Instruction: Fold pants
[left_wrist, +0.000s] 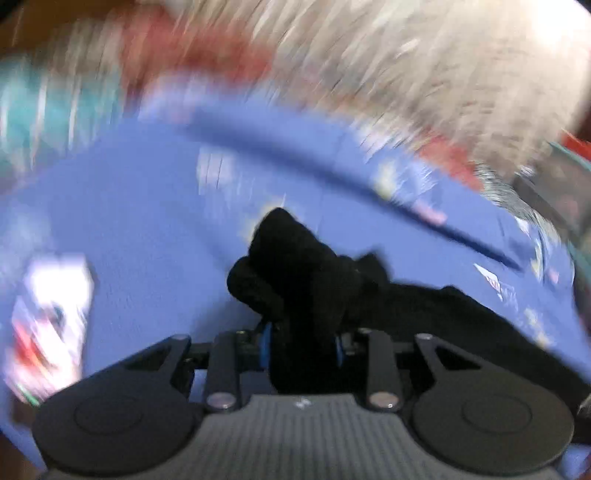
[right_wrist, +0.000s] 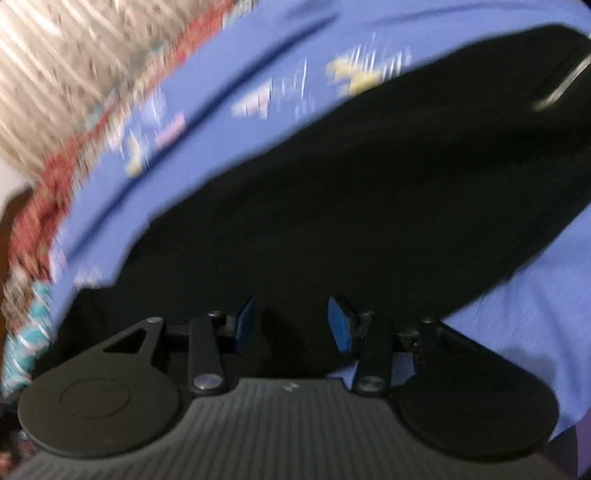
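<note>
No readable text — prints on the blue sheet (left_wrist: 155, 229) all motion-blurred.

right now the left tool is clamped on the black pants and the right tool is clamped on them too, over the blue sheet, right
Not quite. The right tool is open, its blue pads apart above the black pants, as the right wrist view shows. The left tool is indeed clamped on a bunch of them, over the blue sheet.

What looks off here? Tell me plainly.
Only the fabric bunching: the left claw is shut on a crumpled wad of the black pants, not a flat edge. In the right view the pants lie smooth on the blue sheet, right claw open.
</note>
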